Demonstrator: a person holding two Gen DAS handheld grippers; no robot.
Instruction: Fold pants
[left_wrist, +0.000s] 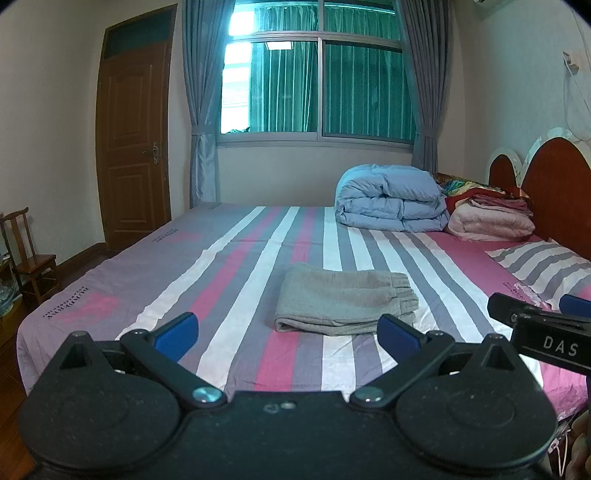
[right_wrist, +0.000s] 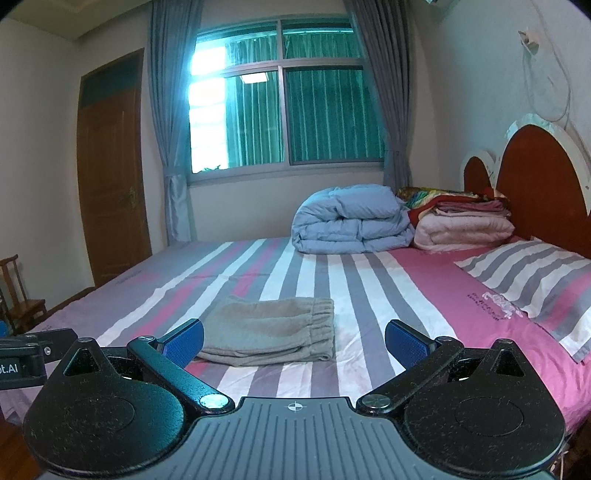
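The grey pants (left_wrist: 343, 301) lie folded into a compact rectangle on the striped bed sheet (left_wrist: 236, 280), elastic waistband to the right. They also show in the right wrist view (right_wrist: 273, 328). My left gripper (left_wrist: 288, 336) is open and empty, held back near the bed's front edge, in front of the pants. My right gripper (right_wrist: 295, 343) is open and empty, also short of the pants, with its blue left pad (right_wrist: 184, 341) overlapping their near left corner in view. The right gripper shows at the right edge of the left wrist view (left_wrist: 546, 325).
A folded blue duvet (left_wrist: 391, 199) and stacked blankets (left_wrist: 491, 218) sit at the far right by the wooden headboard (left_wrist: 557, 184). A striped pillow (left_wrist: 543, 266) lies right. A wooden chair (left_wrist: 29, 258) and door (left_wrist: 133, 140) stand left, a curtained window (left_wrist: 317, 74) behind.
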